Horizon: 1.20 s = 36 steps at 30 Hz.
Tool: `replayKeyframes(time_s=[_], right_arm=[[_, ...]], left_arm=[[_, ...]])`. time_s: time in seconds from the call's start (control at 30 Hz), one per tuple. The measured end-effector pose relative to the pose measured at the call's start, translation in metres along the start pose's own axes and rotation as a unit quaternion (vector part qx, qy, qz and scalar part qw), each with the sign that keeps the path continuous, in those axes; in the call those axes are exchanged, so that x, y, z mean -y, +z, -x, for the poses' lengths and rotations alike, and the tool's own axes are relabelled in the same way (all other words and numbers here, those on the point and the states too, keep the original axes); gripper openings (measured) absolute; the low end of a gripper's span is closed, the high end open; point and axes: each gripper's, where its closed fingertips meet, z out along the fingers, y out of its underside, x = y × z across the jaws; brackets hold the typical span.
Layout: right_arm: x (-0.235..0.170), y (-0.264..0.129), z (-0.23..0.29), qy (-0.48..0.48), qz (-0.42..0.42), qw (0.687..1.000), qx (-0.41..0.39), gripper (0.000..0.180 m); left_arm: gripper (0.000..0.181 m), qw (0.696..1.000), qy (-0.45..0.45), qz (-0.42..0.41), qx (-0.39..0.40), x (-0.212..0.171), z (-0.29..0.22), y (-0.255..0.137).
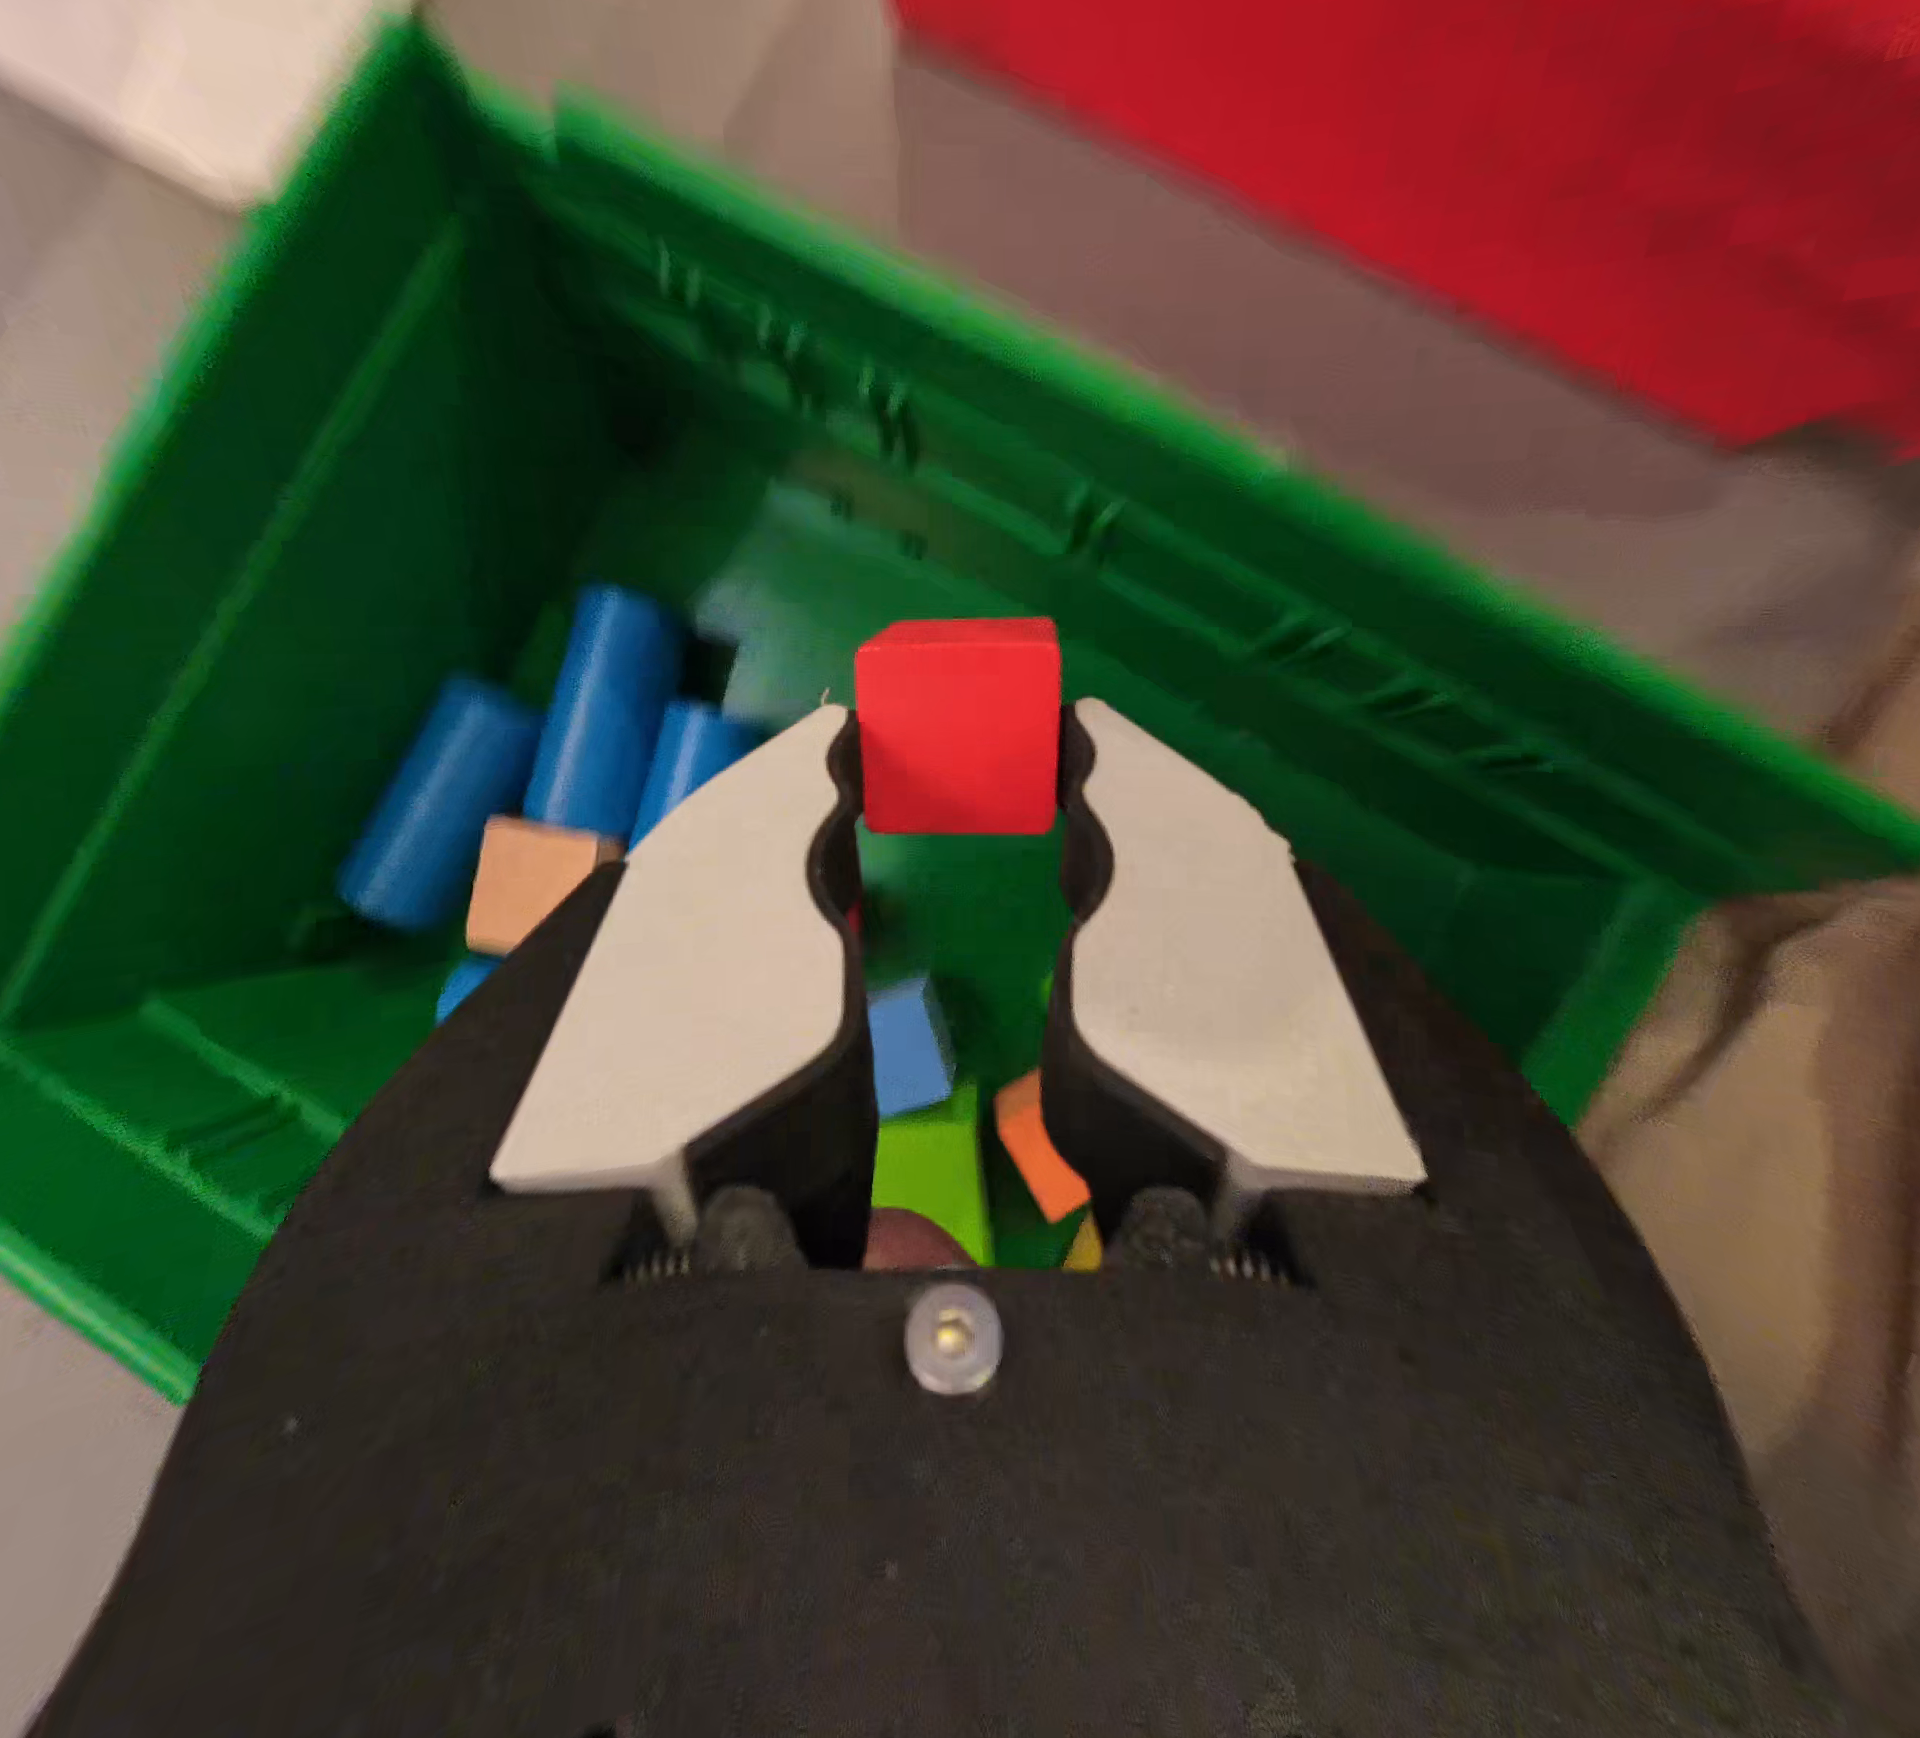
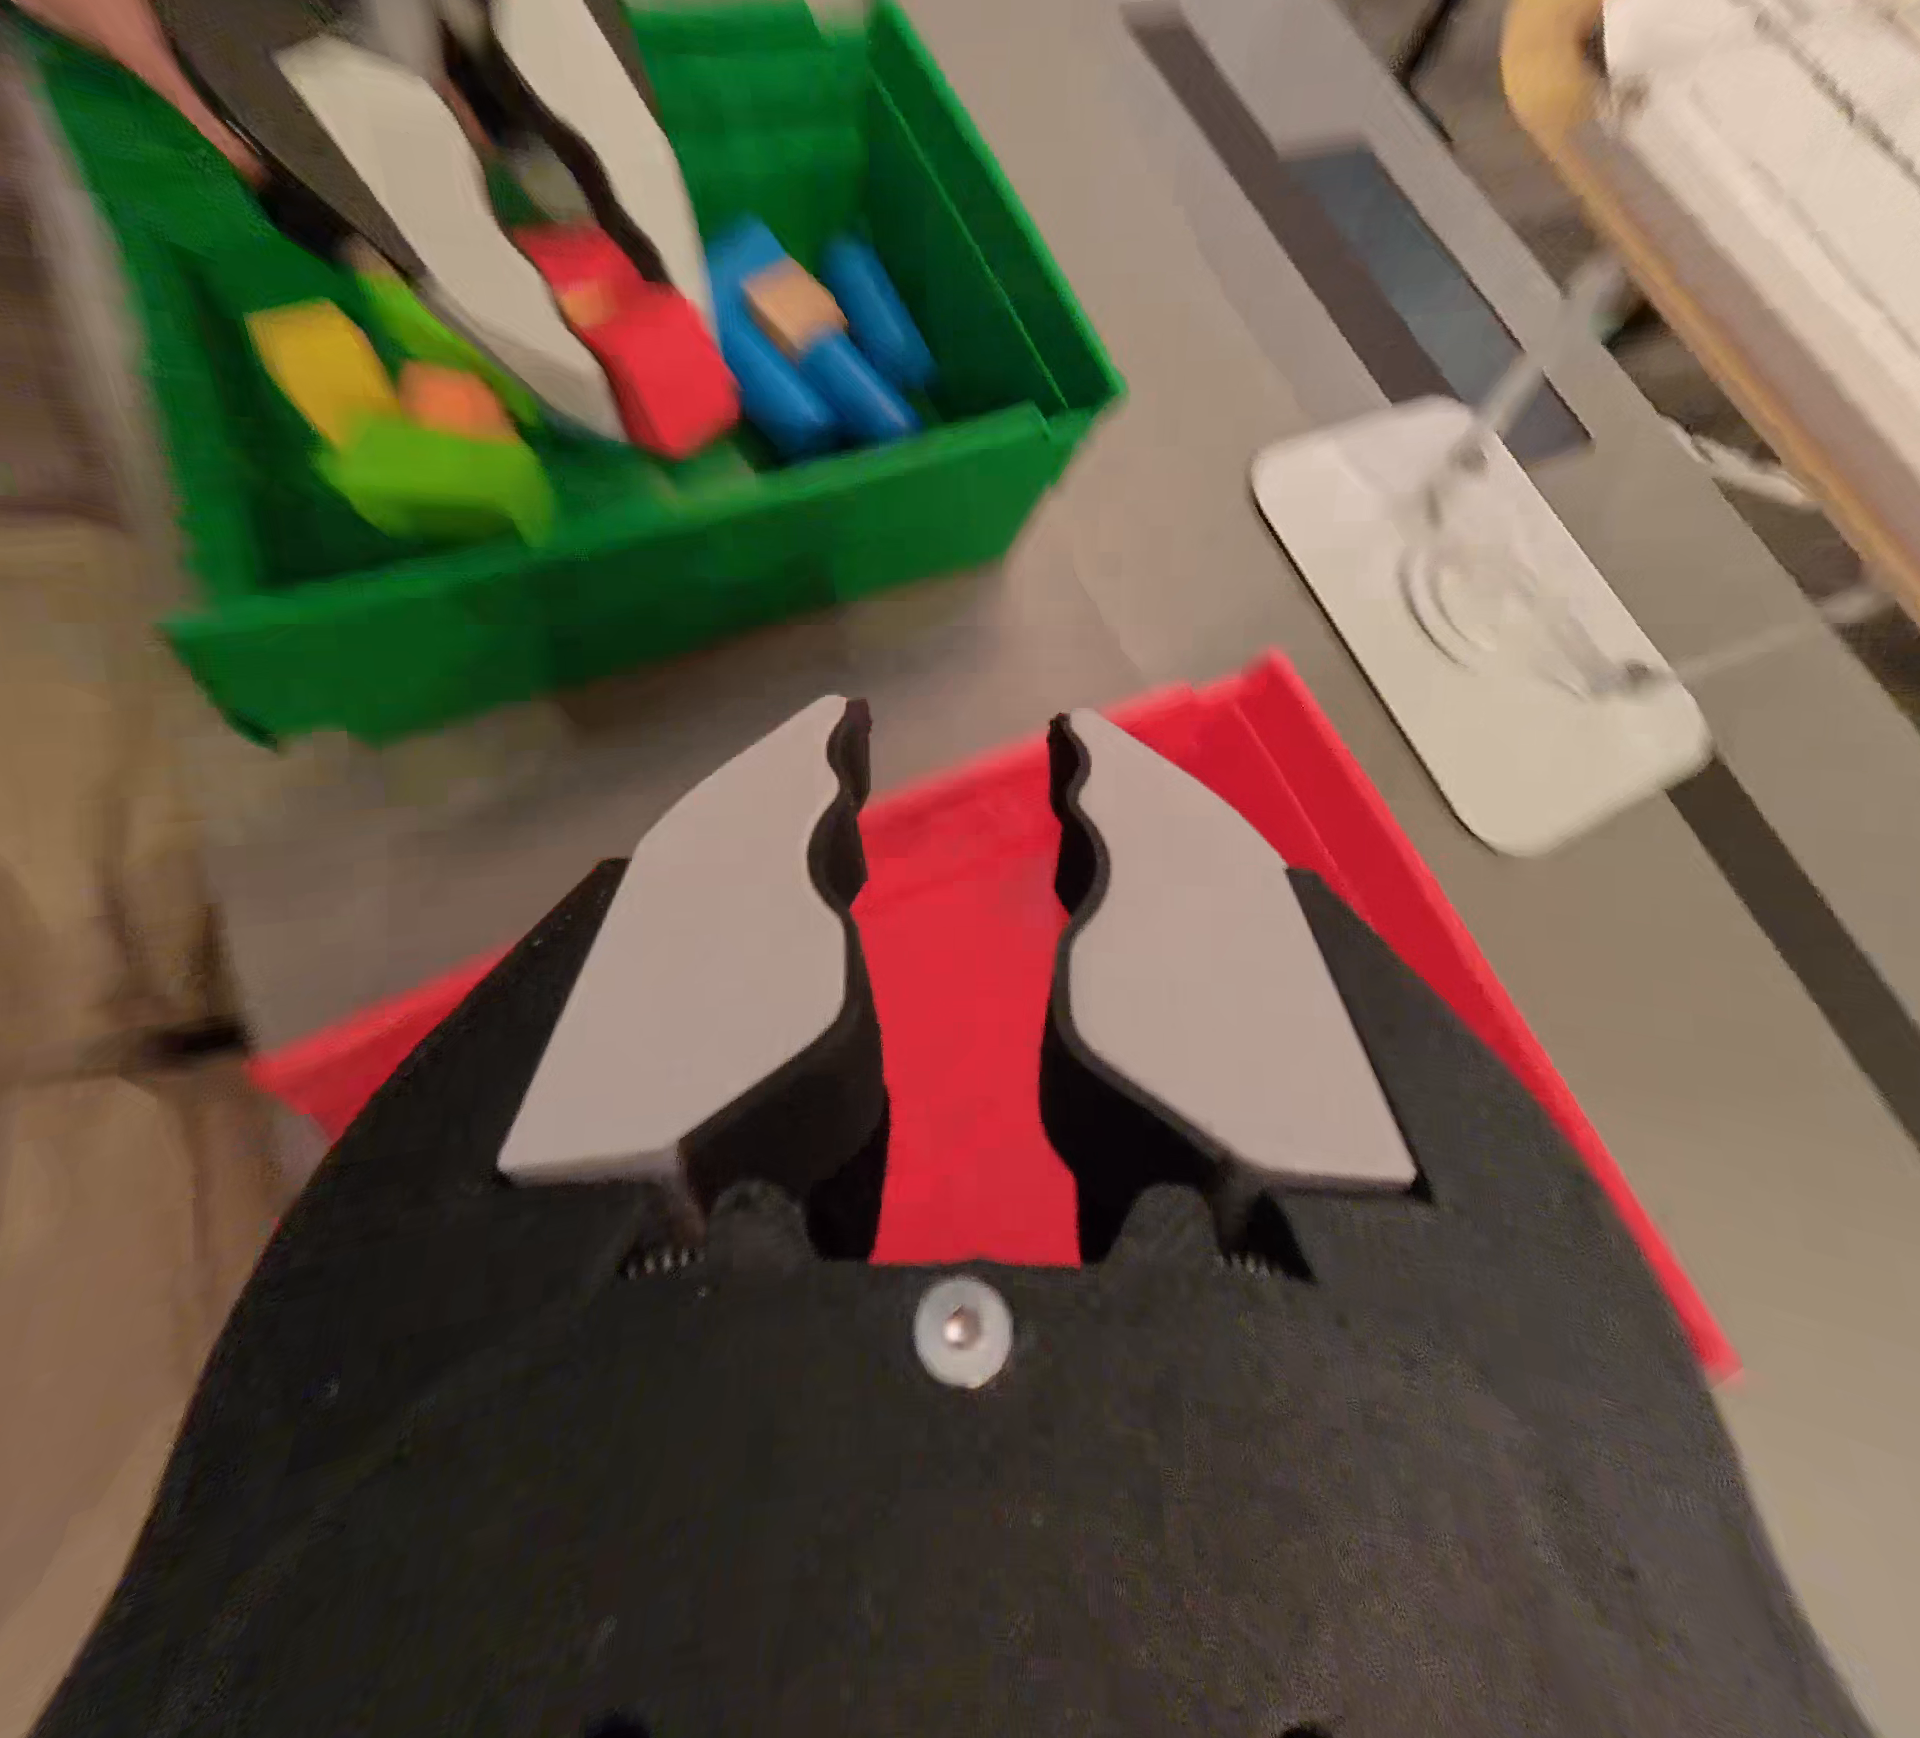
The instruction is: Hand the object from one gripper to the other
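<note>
Left tool [image 1: 958, 732] grips a red cube [image 1: 956, 724] at its tips, over the green bin [image 1: 312, 493]

Below and behind the cube lie blue cylinders [image 1: 582, 743] and other blocks, most of them hidden by the tool's body. Right tool [image 2: 958, 732] stands narrowly parted, holding nothing, above a red tray [image 2: 1299, 815] on the table [image 2: 1039, 130]; ahead and to its left, motion blur smears the bin and the cube, so shapes there are hard to make out
</note>
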Motion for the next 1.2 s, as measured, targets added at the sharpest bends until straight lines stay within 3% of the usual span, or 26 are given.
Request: replayKeyframes(time_s=[0.1, 0.2, 0.33, 0.47, 0.7, 0.87, 0.93, 1.1, 1.2], right_arm=[[0.042, -0.003, 0.029, 0.049, -0.112, 0.989, 0.085, 0.036], [0.061, 0.002, 0.053, 0.056, -0.151, 0.978, 0.133, 0.043], [0.071, 0.007, 0.076, 0.063, -0.177, 0.966, 0.180, 0.048], [0.077, 0.003, 0.086, 0.092, -0.199, 0.948, 0.231, 0.035], [0.083, -0.003, 0.088, 0.092, -0.227, 0.937, 0.250, 0.033], [0.084, -0.018, 0.069, 0.093, -0.230, 0.943, 0.222, 0.032], [0.074, -0.023, 0.044, 0.096, -0.215, 0.956, 0.173, 0.032], [0.005, -0.024, -0.036, 0.144, -0.099, 0.985, 0.013, 0.032], [-0.047, -0.016, -0.068, 0.163, -0.011, 0.984, -0.064, 0.032]], left_arm=[[0.035, 0.987, 0.018, -0.145, -0.065, 0.053, -0.028, -0.035], [0.035, 0.967, 0.043, -0.229, -0.105, 0.087, -0.055, -0.059], [0.035, 0.947, 0.051, -0.279, -0.150, 0.107, -0.080, -0.073], [0.035, 0.941, 0.053, -0.294, -0.157, 0.112, -0.085, -0.077], [0.035, 0.927, 0.041, -0.324, -0.186, 0.117, -0.090, -0.086], [0.036, 0.924, 0.027, -0.340, -0.175, 0.122, -0.085, -0.088], [0.038, 0.933, 0.030, -0.327, -0.147, 0.118, -0.076, -0.084], [0.033, 0.947, 0.021, -0.303, -0.106, 0.106, -0.053, -0.082], [0.033, 0.958, 0.030, -0.272, -0.086, 0.098, -0.047, -0.074]])
